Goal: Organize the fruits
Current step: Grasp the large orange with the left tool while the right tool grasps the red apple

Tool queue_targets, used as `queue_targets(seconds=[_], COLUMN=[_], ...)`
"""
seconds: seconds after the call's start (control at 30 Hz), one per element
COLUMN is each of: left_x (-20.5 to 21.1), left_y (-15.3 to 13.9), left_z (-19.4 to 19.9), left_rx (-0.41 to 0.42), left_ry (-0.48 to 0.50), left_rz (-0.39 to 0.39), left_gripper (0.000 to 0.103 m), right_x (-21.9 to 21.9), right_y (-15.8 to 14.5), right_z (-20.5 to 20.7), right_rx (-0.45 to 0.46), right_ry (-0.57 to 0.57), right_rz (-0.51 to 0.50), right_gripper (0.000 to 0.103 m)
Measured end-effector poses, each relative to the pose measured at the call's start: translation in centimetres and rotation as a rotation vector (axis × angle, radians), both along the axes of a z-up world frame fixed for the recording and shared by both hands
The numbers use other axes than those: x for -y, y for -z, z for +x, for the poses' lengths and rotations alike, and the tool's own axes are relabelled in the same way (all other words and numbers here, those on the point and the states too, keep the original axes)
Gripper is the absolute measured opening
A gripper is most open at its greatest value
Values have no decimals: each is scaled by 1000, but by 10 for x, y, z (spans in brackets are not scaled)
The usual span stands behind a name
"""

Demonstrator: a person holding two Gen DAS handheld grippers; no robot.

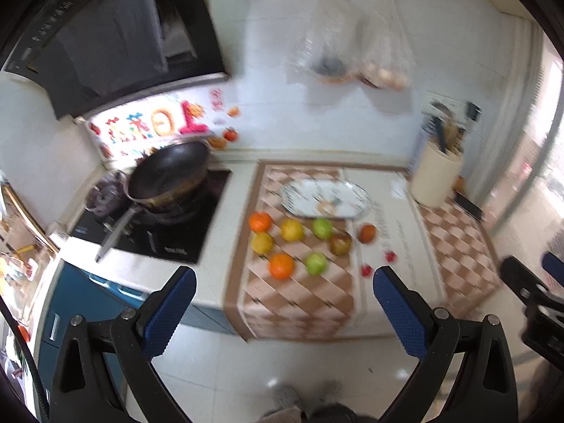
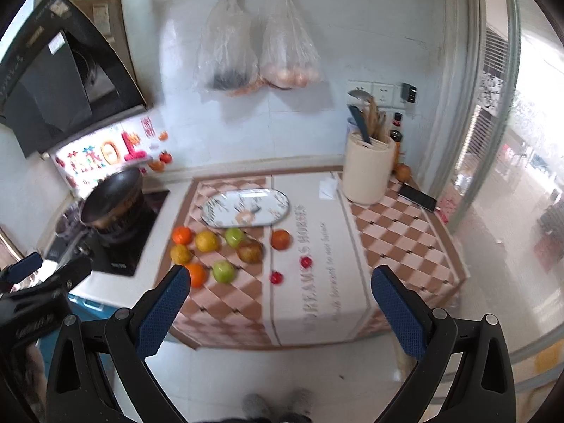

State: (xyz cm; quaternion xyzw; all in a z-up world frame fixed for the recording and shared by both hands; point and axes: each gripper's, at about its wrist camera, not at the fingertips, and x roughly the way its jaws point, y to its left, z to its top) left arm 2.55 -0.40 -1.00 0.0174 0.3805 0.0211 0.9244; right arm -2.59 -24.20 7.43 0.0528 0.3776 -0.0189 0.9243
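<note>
Several fruits lie on the checkered cloth on the counter: oranges, yellow fruits, green apples, a brown fruit and two small red fruits. An oval patterned plate lies just behind them, holding no fruit. My left gripper is open and empty, held off the counter's front edge. My right gripper is open and empty, also in front of the counter.
A black wok sits on the stove at the left. A cream utensil holder stands at the back right, with a phone beside it. Plastic bags hang on the wall. A range hood hangs over the stove.
</note>
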Motion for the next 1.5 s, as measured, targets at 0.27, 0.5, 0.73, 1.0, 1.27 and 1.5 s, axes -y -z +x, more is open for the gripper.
queue_targets(seconds=[0.27,0.5,0.73,1.0,1.27,1.5], left_x=[-50,-85,-77,-48,-31,-25], left_y=[47,119,217,296,334,329], left_z=[64,142,196,249,264,266], left_rx=[-3,-275,-619,-836,-928,-893], left_ry=[-87,-86,-81,-113,-102,-98], left_rz=[104,36,-181,-259,-242,-181], left_gripper=[103,103,86,81,74,63], right_x=[-21,-25,-19,-21,-41,-62], right_y=[66,143,226,305,348,375], right_z=[64,136,209,282,329,348], right_rx=[-91,-230,-383,-535,-648,-716], right_ry=[23,19,-32,-96,-181,-238], right_rz=[41,68,103,152,164,132], right_gripper=[103,102,94,87,87,71])
